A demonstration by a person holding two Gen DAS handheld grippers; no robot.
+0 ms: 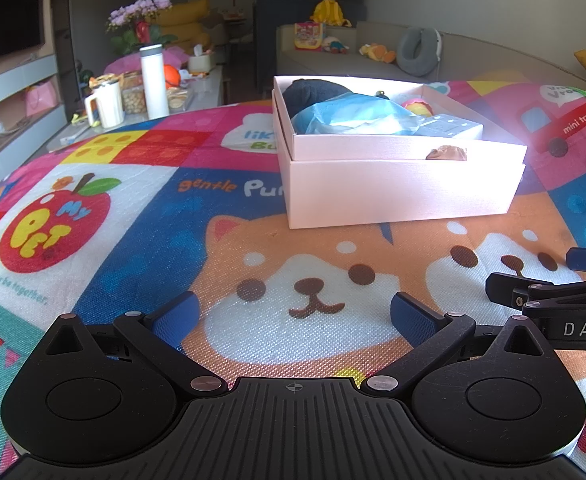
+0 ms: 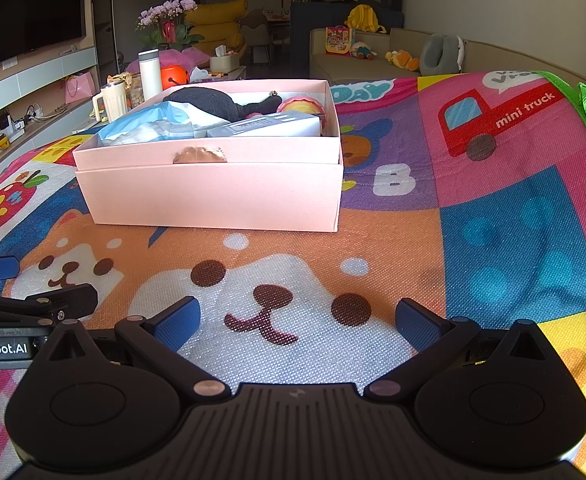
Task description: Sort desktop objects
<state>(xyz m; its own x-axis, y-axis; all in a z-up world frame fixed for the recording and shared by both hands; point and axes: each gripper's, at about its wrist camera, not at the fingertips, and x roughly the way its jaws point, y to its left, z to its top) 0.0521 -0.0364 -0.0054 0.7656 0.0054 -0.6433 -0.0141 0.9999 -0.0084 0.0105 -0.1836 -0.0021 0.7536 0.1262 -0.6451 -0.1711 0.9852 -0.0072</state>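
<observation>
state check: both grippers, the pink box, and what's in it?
left gripper: open, holding nothing, over the mat
right gripper: open, holding nothing, over the mat
pink box: lid off, resting on the mat, holds items
black cloth item: inside the box
blue plastic bag: inside the box, crumpled
white carton: inside the box, lying flat

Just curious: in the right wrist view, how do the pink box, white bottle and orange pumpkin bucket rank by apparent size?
1. pink box, nearest the camera
2. white bottle
3. orange pumpkin bucket, partly hidden, so unsure
</observation>
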